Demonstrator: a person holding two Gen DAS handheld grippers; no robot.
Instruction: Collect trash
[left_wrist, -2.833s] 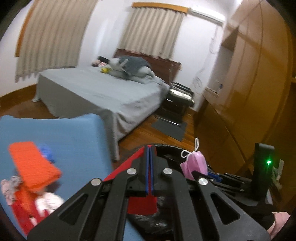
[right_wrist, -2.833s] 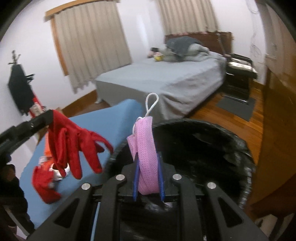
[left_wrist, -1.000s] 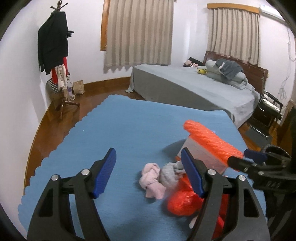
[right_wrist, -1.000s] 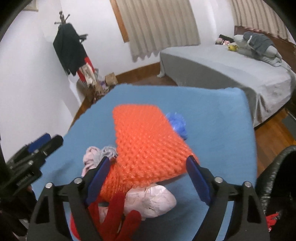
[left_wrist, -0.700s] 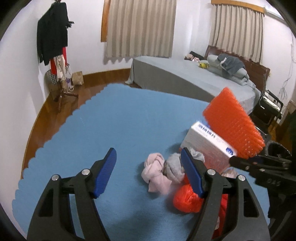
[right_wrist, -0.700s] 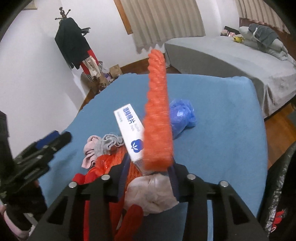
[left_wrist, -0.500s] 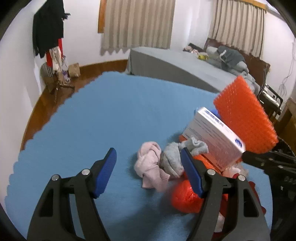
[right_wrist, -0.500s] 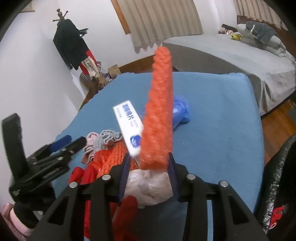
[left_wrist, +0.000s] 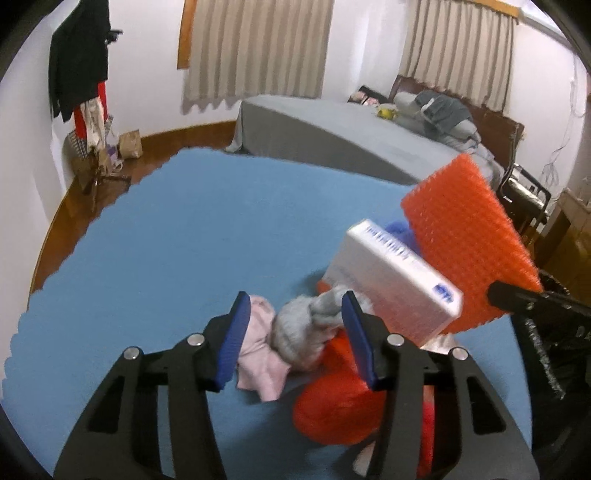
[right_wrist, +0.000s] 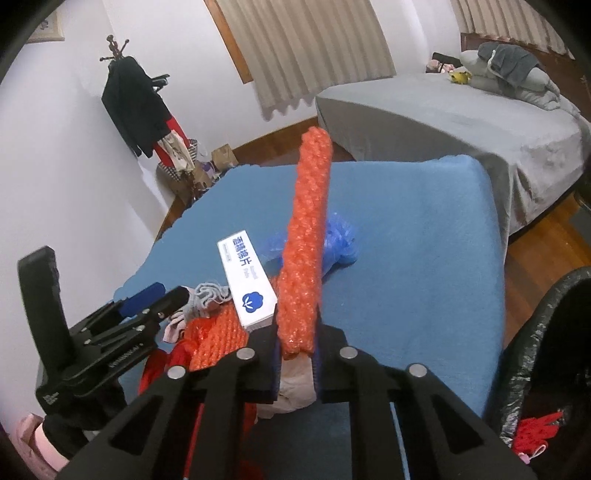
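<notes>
From the left wrist camera, the left tool stands with its blue pads wide apart, holding nothing, either side of a pink cloth and a grey sock lying on the blue surface. From the right wrist camera, the right tool is clamped on an orange bubble-wrap pad held upright above the surface, with a white box leaning against it and a black trash bag at the right edge.

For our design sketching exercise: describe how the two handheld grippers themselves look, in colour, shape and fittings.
Both the left gripper and the right gripper are matte black, angular linkage frames with triangular cut-outs, round silver rivets at the joints and flat blue pads lining the fingers. No cables show.
</notes>
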